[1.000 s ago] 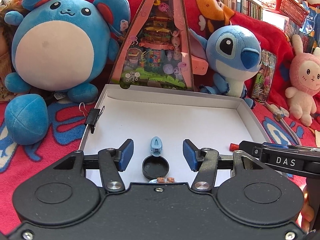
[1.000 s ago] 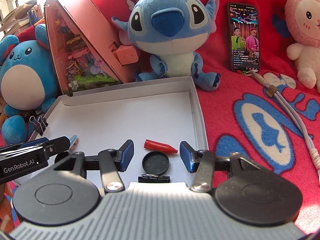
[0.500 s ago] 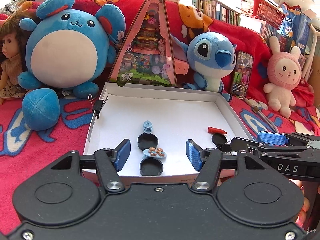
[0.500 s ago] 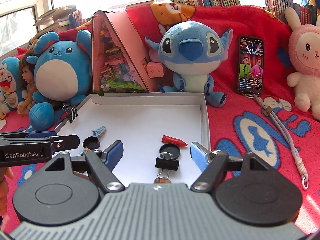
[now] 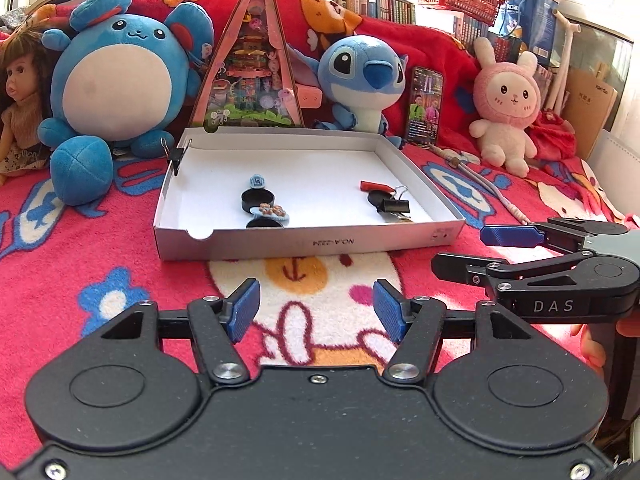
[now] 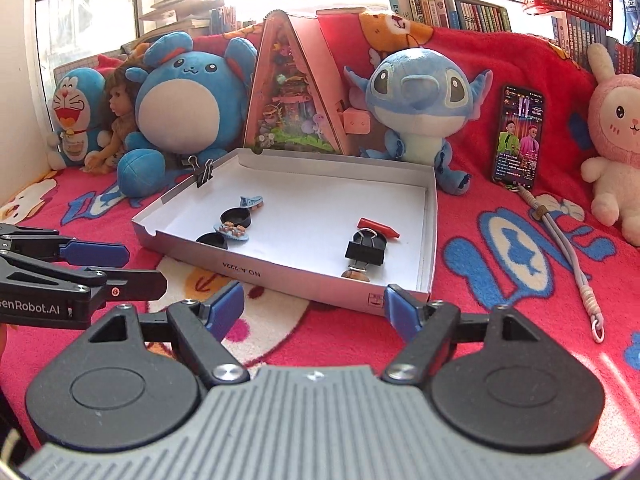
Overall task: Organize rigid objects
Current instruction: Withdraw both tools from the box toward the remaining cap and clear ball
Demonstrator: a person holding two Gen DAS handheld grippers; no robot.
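Note:
A shallow white box point(image 5: 304, 240) point(image 6: 280, 270) lies on the red blanket. In it lie two black round caps point(image 5: 258, 199) point(image 6: 236, 218), a blue clip point(image 5: 257, 180) point(image 6: 251, 201), a small blue plate of cookies point(image 5: 270, 211) point(image 6: 232, 232), a red crayon point(image 5: 376, 186) point(image 6: 378, 227) and a black binder clip point(image 5: 394, 205) point(image 6: 365, 252). My left gripper point(image 5: 316, 312) is open and empty, in front of the box. My right gripper point(image 6: 314, 308) is open and empty, in front of the box's right corner.
A binder clip point(image 5: 176, 156) point(image 6: 205, 172) grips the box's left wall. Plush toys point(image 5: 120, 76), a pink triangular toy house point(image 5: 252, 68), a phone point(image 5: 425, 106) and a pink bunny point(image 5: 508, 100) line the back. A grey cord point(image 6: 568, 248) lies on the right.
Both grippers have pulled back and up out of the box to in front of it. Both stay open and empty. The items remain in the box.

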